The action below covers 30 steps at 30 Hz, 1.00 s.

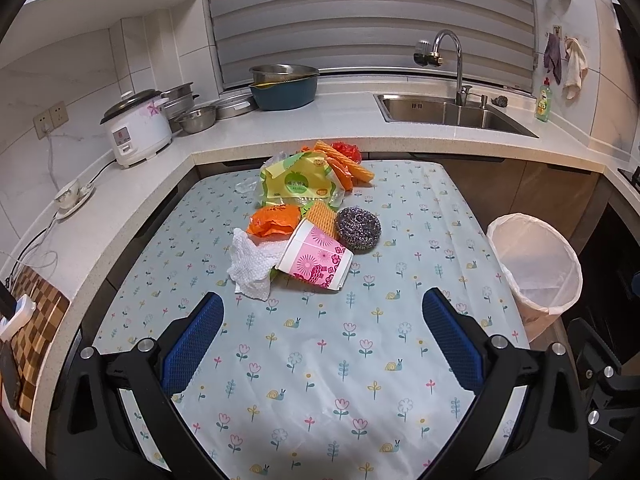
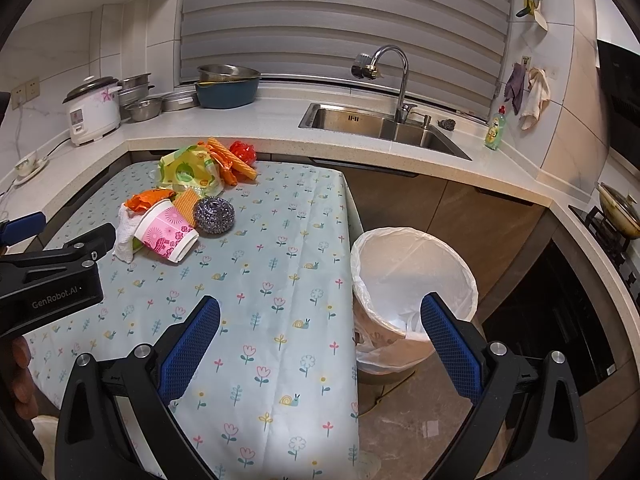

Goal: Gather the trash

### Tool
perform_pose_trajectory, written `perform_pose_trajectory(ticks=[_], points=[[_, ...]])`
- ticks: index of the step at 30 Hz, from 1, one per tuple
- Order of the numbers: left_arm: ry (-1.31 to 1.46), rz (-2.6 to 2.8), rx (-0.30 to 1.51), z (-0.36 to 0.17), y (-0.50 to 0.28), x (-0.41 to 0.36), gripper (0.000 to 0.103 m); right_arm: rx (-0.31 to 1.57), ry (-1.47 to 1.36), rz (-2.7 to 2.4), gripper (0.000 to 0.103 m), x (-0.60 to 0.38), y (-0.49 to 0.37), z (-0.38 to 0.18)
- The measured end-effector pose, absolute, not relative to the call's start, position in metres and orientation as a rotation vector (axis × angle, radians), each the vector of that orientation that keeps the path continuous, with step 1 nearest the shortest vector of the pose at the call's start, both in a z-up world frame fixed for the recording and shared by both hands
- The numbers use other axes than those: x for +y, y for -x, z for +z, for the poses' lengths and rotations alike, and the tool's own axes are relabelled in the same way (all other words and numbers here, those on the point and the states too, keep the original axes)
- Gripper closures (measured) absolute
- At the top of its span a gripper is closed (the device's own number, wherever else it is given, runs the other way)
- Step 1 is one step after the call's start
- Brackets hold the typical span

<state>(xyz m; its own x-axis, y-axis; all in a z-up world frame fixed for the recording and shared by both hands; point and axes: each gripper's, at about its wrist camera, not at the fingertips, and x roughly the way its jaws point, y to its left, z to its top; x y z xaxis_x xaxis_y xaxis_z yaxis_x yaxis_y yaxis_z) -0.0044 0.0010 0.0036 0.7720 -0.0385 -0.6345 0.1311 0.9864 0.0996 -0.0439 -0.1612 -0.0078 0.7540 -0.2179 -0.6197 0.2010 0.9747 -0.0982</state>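
Observation:
A heap of trash lies on the flowered tablecloth (image 1: pixel 320 360): a tipped pink paper cup (image 1: pixel 314 258), a crumpled white paper towel (image 1: pixel 250 264), an orange wrapper (image 1: pixel 274 220), a steel scouring ball (image 1: pixel 357 227), a yellow-green bag (image 1: pixel 298 180) and orange wafer wrappers (image 1: pixel 346 162). A white-lined trash bin (image 1: pixel 534 264) stands on the floor right of the table. My left gripper (image 1: pixel 322 304) is open and empty, just short of the cup. My right gripper (image 2: pixel 320 312) is open and empty over the table's right edge, beside the bin (image 2: pixel 412 280). The cup (image 2: pixel 166 234) also shows there.
A counter wraps the back with a rice cooker (image 1: pixel 136 128), steel bowls (image 1: pixel 196 118), a blue basin (image 1: pixel 284 90), a sink (image 1: pixel 448 114) with faucet and a soap bottle (image 1: pixel 543 100). A checkered board (image 1: pixel 34 320) lies left. A stove with a pan (image 2: pixel 618 210) is at the right.

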Motion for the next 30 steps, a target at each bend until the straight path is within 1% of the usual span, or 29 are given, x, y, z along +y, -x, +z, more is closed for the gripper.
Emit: perform_pose_trajectory(ticks=[19,25,30], points=[[-0.13,-0.116,0.665,0.0,0.0,0.005,0.008,0.682,0.026,-0.239,0.007,-0.16,0.035,-0.007],[-0.102,-0.098,0.661,-0.007,-0.013,0.021,0.008,0.687,0.019,-0.253,0.007,-0.159,0.025,-0.017],[-0.066,-0.079,0.704,-0.021,-0.037,0.044,0.008,0.686,0.008,-0.257,0.007,-0.153,0.007,-0.023]])
